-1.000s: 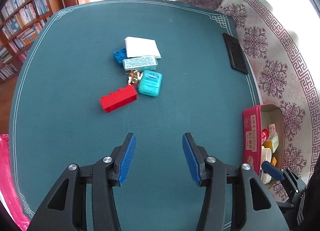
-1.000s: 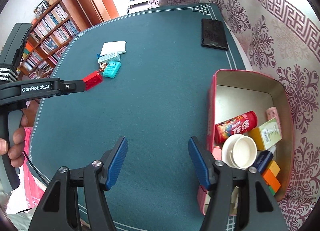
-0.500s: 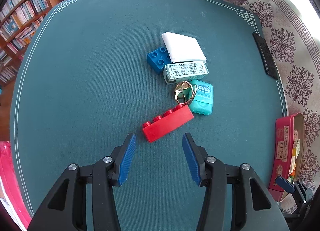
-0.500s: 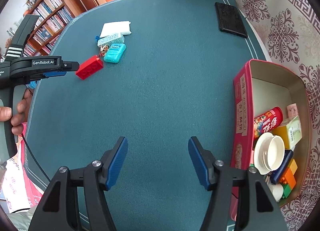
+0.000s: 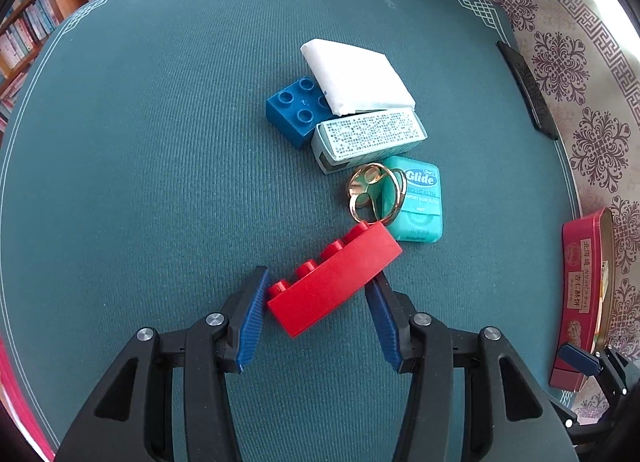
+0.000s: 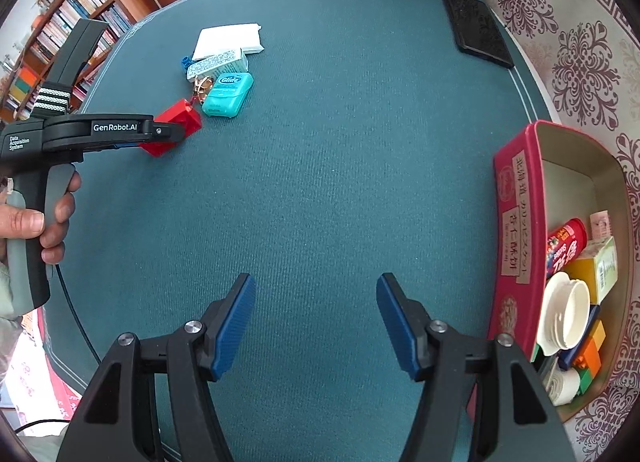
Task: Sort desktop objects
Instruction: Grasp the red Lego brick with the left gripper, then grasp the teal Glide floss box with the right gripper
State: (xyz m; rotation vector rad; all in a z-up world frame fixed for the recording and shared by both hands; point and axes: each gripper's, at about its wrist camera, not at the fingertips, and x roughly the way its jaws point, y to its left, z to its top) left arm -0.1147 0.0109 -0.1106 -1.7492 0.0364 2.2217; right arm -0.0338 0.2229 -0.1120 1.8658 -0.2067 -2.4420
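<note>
A long red brick [image 5: 334,280] lies on the green table mat between the open jaws of my left gripper [image 5: 316,282], which straddles its near half. Behind it lie a gold ring [image 5: 374,192], a teal Glide floss box [image 5: 418,198], a pale printed box [image 5: 368,138], a blue brick [image 5: 298,110] and a white packet [image 5: 356,76]. In the right wrist view the left gripper [image 6: 168,132] covers part of the red brick [image 6: 176,124]. My right gripper [image 6: 316,314] is open and empty above bare mat, left of the red tin [image 6: 514,222].
The red tin holds a red tube [image 6: 564,244], a yellow box [image 6: 600,266], white cups [image 6: 564,312] and coloured bricks. A black flat case [image 6: 476,28] lies at the mat's far right edge. A bookshelf [image 6: 60,34] stands beyond the table on the left.
My left gripper has moved forward and down to the pile until its open jaws stand around the red brick. My right gripper has drifted a little left, away from the tin.
</note>
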